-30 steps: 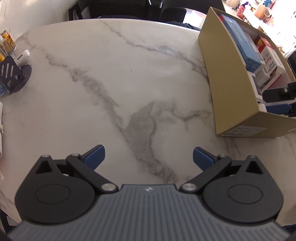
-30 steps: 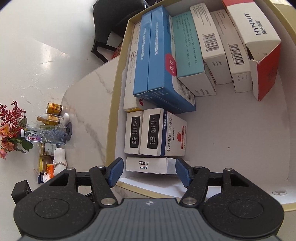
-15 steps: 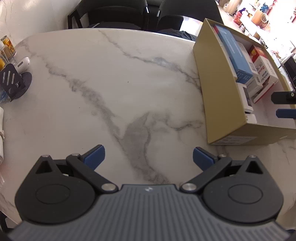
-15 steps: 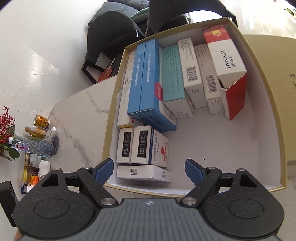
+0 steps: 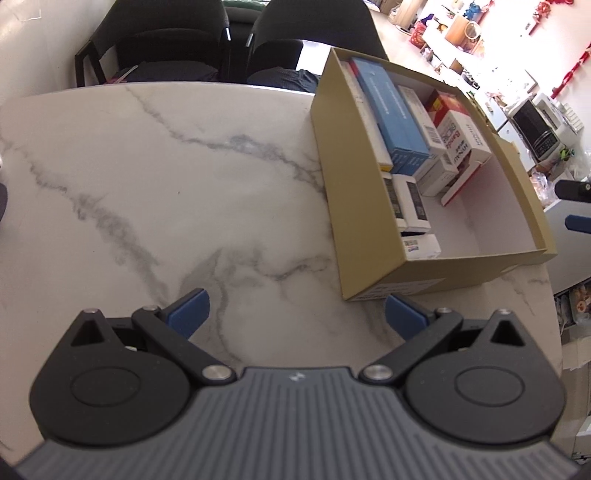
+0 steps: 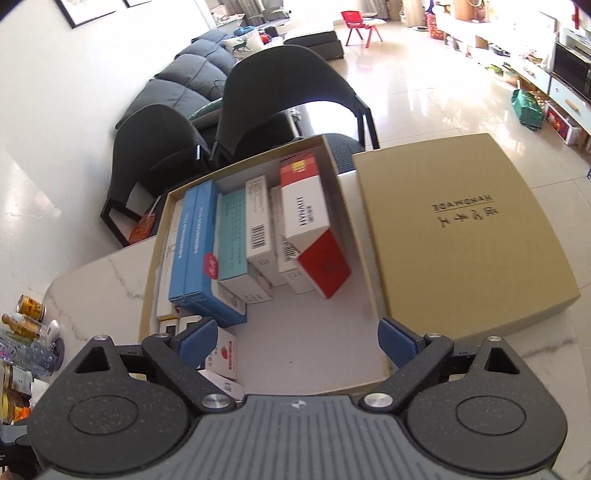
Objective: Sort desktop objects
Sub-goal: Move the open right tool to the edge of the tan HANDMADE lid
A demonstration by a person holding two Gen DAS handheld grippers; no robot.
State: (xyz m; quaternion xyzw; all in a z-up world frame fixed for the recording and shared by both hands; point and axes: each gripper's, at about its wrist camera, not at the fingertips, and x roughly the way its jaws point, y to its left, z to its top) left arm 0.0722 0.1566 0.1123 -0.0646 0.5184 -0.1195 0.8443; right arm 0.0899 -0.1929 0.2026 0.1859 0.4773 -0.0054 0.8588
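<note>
The left gripper (image 5: 295,308) has its blue fingers (image 5: 188,310) spread wide with nothing between them, held above bare white marble worktop (image 5: 155,184) veined in grey. The right gripper (image 6: 295,341) is likewise spread wide and empty, its fingers (image 6: 195,338) poised over the near end of the open cardboard box (image 6: 146,306).

That box stands on the right part of the worktop, its near corner just ahead of the left gripper's right finger. Inside, cartons are packed along the left and far sides: two long blue boxes (image 6: 192,251) side by side, a teal box (image 6: 232,240) beside them, white boxes with barcodes, and a red-and-white box (image 6: 314,240) leaning on them. Smaller white boxes (image 5: 410,201) lie at the near left corner; the box's white floor to the right is bare. The tan lid (image 6: 458,229), stamped HANDMADE, lies just beside the box on its right.

At the worktop's left edge stand small bottles and a gold can (image 6: 31,308). Beyond the far edge are two dark chairs (image 6: 280,92), then a grey sofa (image 6: 181,77), glossy pale floor tiles, a red child's chair (image 6: 360,22) and low cabinets along the right wall.
</note>
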